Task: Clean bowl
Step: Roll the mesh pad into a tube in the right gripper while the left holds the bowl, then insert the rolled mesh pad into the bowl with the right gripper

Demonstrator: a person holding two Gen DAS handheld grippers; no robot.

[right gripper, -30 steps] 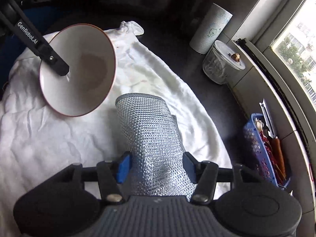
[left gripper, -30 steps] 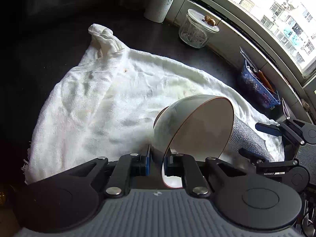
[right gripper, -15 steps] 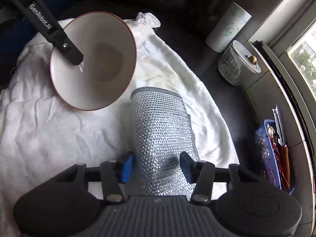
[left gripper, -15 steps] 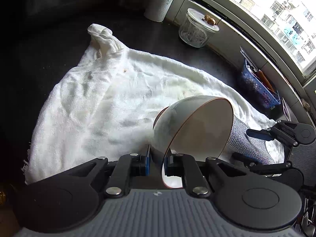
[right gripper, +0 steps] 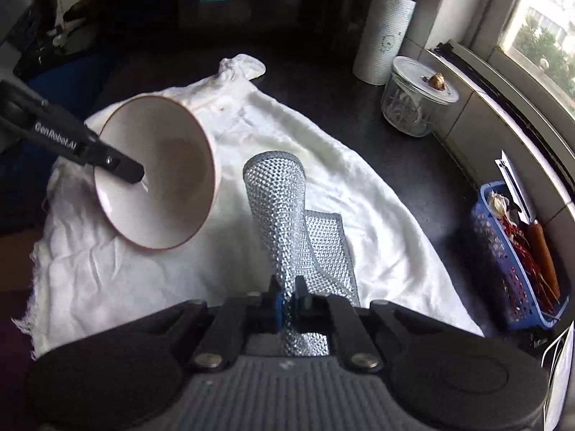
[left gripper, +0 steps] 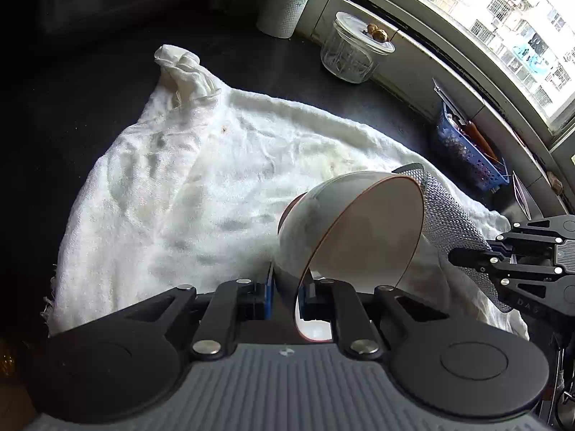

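A white bowl point(left gripper: 359, 230) with a thin brown rim is held tilted above the white towel point(left gripper: 201, 186), its mouth facing right. My left gripper point(left gripper: 287, 287) is shut on the bowl's rim, one finger inside and one outside. From the right wrist the same bowl point(right gripper: 158, 176) shows its inside, with the left gripper point(right gripper: 138, 176) pinching its wall. My right gripper point(right gripper: 287, 298) is shut on a silver mesh scouring cloth point(right gripper: 280, 208), which stands up folded just right of the bowl. That silver mesh scouring cloth point(left gripper: 449, 215) is partly hidden behind the bowl's rim.
A glass jar point(right gripper: 413, 97) with a lid and a paper towel roll point(right gripper: 384, 36) stand at the back by the window sill. A blue basket point(right gripper: 514, 255) with red items sits at the right. The counter point(right gripper: 323, 82) is dark around the towel.
My right gripper has shut on the mesh cloth and lifted it, folding it narrower. The left gripper and bowl have stayed still.
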